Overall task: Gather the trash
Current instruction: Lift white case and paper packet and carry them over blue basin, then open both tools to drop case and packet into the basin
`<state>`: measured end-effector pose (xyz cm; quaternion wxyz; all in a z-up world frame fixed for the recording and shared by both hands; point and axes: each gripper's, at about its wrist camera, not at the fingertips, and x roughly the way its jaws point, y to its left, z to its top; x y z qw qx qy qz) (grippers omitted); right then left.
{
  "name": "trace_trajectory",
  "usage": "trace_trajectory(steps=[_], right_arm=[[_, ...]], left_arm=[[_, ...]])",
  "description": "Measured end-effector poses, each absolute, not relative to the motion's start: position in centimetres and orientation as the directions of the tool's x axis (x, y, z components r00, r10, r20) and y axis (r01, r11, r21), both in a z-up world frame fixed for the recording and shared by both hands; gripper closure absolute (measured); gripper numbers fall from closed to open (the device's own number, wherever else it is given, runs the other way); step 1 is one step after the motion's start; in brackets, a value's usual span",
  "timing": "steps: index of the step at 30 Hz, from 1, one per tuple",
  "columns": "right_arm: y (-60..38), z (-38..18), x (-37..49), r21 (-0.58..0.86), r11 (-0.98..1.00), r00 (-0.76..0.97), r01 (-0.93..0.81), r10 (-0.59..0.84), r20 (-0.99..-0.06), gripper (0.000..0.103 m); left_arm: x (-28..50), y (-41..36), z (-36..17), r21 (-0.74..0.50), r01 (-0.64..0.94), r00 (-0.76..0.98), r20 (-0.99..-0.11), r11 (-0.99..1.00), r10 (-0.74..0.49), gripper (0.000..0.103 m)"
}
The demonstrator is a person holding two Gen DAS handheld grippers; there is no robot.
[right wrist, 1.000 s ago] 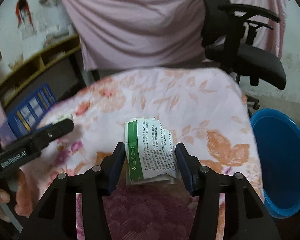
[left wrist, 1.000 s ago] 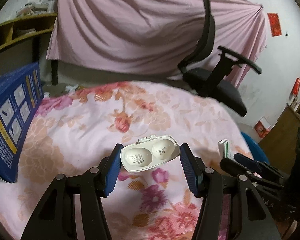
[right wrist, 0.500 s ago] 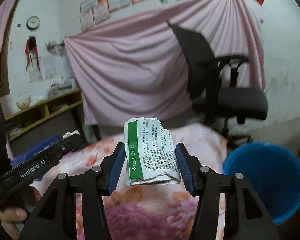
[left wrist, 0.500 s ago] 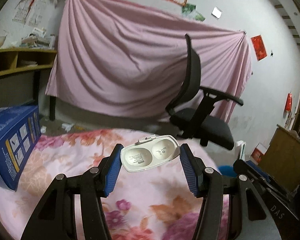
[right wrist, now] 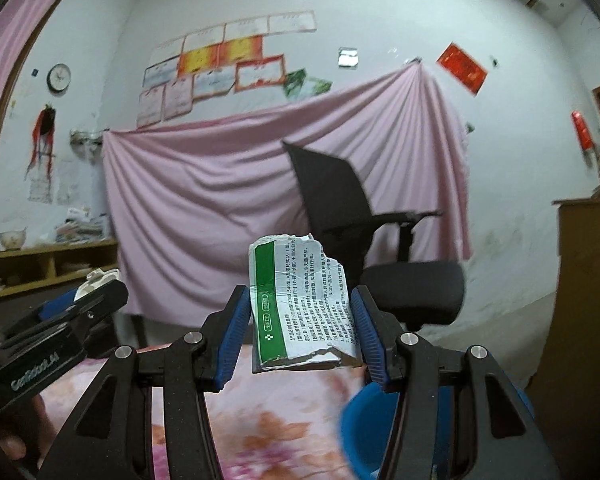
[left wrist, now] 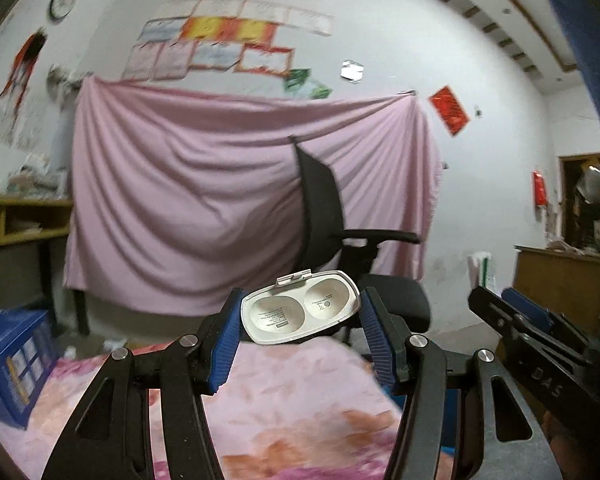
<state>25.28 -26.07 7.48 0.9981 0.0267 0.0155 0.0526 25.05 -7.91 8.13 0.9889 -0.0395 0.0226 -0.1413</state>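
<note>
My left gripper (left wrist: 300, 316) is shut on a white plastic blister tray (left wrist: 300, 307) with two round wells, held level above the flowered bedspread (left wrist: 284, 404). In the right wrist view my right gripper (right wrist: 300, 320) is shut on a torn white and green paper packet (right wrist: 302, 308) printed with small text. Below and right of that packet shows the rim of a blue bucket (right wrist: 360, 424), partly hidden by the right finger. Each gripper appears at the edge of the other's view: the right one (left wrist: 516, 320) and the left one (right wrist: 80, 300).
A black office chair (left wrist: 340, 248) stands beyond the bed in front of a pink hanging sheet (left wrist: 188, 200). A blue box (left wrist: 12, 360) lies on the bed at left. Wooden shelves (right wrist: 40, 264) run along the left wall, and a wooden cabinet (right wrist: 588, 280) stands at right.
Both grippers have risen and tilted from looking down at the bed to pointing level at the wall. Each keeps its piece of trash. The bucket has slid lower in the right view.
</note>
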Motion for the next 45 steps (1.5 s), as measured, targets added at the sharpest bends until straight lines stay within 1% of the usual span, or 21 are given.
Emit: trace_trajectory(steps=[4,8,11,15,19,25,29,33,37,45], right_arm=[[-28.6,7.9,24.8,0.050,0.998,0.999,-0.037,0.037,0.015,0.053],[-31.6,8.3,24.5,0.076,0.997,0.999,0.027,-0.030,0.034,0.053],[-33.8,8.1,24.5,0.108,0.992,0.997,0.062,-0.066,0.027,0.053],[-36.7,7.4,25.0,0.153,0.983,0.995,0.103,-0.102,-0.016,0.053],[-38.7,6.7,25.8,0.193,0.973,0.991,0.125,-0.113,-0.072,0.053],[-39.9,5.9,27.1,0.227,0.964,0.982,0.138,-0.103,-0.160,0.053],[-40.7,5.1,27.7,0.258,0.954,0.971,0.155,-0.099,-0.218,0.052],[-41.2,4.1,28.4,0.284,0.942,0.952,0.180,-0.094,-0.292,0.052],[-41.7,3.3,28.9,0.307,0.932,0.937,0.192,-0.081,-0.340,0.052],[-41.9,2.6,29.6,0.329,0.925,0.916,0.191,-0.048,-0.397,0.052]], left_arm=[[24.9,-11.7,8.8,-0.022,0.334,0.943,0.007,0.942,-0.334,0.051],[25.6,-15.7,9.4,0.019,0.388,0.921,0.019,0.921,-0.389,0.051],[26.3,-17.9,9.5,0.036,0.419,0.908,0.009,0.907,-0.420,0.051],[27.6,-20.3,9.2,0.041,0.446,0.895,-0.022,0.894,-0.446,0.051],[29.2,-22.1,8.8,0.024,0.471,0.880,-0.093,0.882,-0.467,0.051],[31.5,-23.8,7.7,-0.025,0.495,0.841,-0.239,0.869,-0.486,0.051],[33.6,-24.3,7.0,-0.090,0.512,0.786,-0.351,0.854,-0.509,0.051],[35.5,-25.0,6.3,-0.148,0.508,0.734,-0.442,0.849,-0.516,0.051],[36.8,-25.6,5.6,-0.172,0.493,0.697,-0.509,0.853,-0.506,0.051],[37.4,-25.6,4.1,-0.214,0.460,0.646,-0.585,0.862,-0.490,0.050]])
